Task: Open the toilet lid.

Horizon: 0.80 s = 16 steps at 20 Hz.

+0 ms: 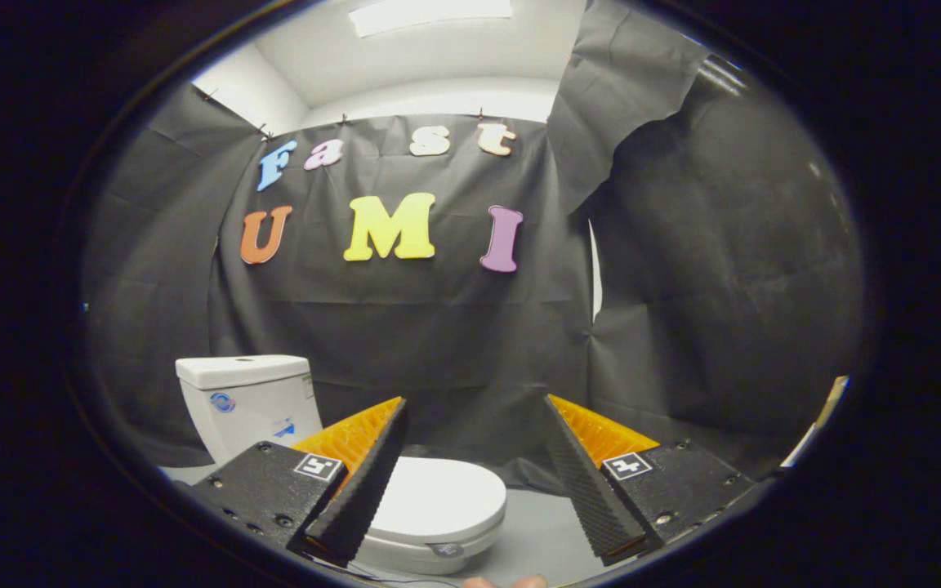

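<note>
Gripper view looks forward along the hand-held gripper [474, 482], whose fingers are spread wide apart with nothing held between them. Just ahead and below, the toilet lid [438, 500] lies closed on the bowl, nearer the left finger and partly hidden behind it. Beyond that finger stands the tank [246, 396] against the black cloth wall [438, 343].

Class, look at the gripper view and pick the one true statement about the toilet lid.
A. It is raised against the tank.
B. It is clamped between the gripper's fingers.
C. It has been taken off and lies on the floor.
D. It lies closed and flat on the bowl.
D: the toilet lid lies flat on the bowl, in front of the tank, while the gripper is open with its fingers spread, touching nothing.
</note>
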Motion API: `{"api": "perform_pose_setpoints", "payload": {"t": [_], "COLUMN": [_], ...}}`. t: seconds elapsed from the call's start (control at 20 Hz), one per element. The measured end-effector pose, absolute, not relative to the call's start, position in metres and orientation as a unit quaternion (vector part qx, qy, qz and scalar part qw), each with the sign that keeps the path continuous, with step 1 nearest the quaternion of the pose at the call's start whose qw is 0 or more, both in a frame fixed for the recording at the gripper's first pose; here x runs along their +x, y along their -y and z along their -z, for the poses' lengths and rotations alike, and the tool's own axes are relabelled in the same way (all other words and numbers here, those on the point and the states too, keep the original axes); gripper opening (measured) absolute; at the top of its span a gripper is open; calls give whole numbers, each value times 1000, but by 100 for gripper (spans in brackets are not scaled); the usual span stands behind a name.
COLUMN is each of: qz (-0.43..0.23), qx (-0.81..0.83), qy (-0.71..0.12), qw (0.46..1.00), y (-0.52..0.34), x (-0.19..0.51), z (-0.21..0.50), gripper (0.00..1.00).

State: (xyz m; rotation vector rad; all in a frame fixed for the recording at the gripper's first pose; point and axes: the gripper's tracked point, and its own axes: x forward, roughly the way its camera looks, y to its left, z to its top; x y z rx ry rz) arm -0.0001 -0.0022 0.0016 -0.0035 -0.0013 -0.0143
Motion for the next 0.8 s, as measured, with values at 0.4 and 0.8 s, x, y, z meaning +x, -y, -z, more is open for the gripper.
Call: {"api": "perform_pose_setpoints", "payload": {"t": [0.4, 0.8], "qz": [15, 29], "qx": [-7, 9], "qy": [-3, -28], "qw": [1000, 999], "y": [5, 14], "x": [-2, 3], "z": [-2, 13], "gripper": [100, 100]}}
